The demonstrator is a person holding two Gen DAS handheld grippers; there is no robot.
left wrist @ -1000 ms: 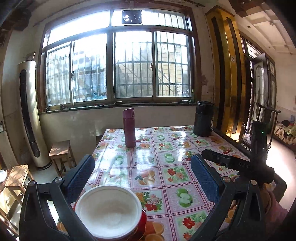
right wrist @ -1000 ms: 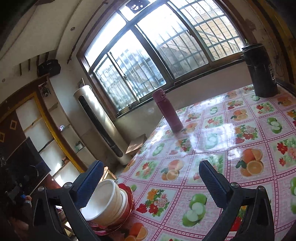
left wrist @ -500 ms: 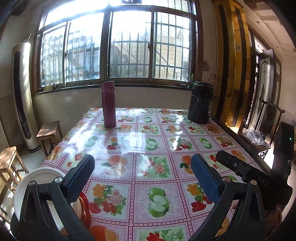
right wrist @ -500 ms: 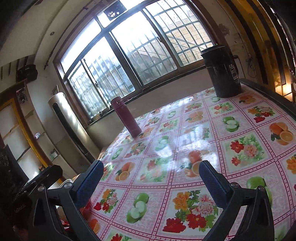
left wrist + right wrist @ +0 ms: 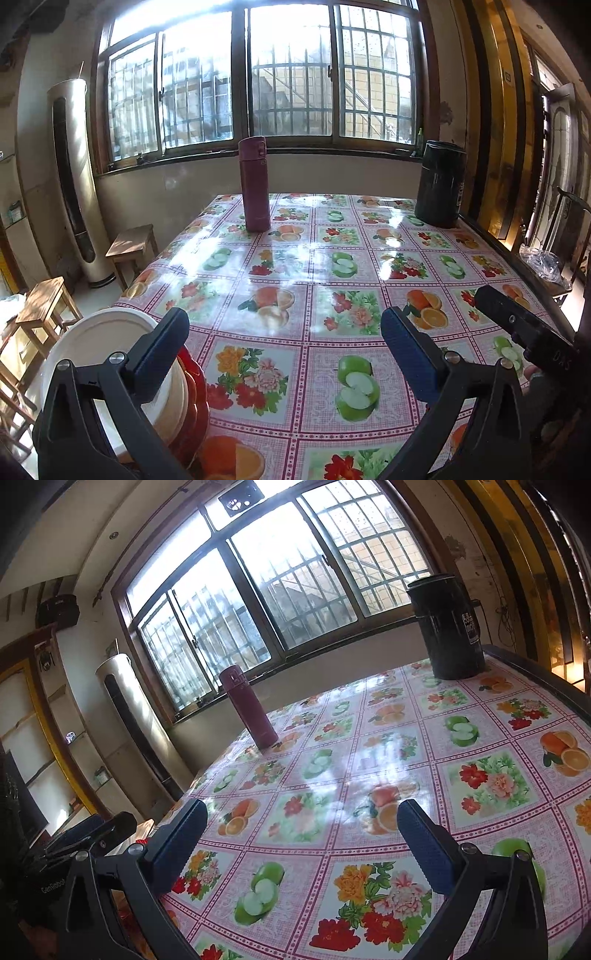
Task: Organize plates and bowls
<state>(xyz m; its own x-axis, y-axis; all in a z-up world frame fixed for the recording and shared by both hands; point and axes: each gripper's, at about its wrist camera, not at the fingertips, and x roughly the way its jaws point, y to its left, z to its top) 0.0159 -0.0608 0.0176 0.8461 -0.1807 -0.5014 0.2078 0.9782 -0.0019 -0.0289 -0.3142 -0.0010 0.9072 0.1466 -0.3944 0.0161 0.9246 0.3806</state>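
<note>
blue-padded fingers (image 5: 162, 350) of both grippers wide apart, empty

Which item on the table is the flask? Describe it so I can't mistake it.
Start at the window and drop to the table's far edge. The flask stands upright there, left of centre. It is tall, slim and maroon, unlike the wider black canister at the far right corner.
</note>
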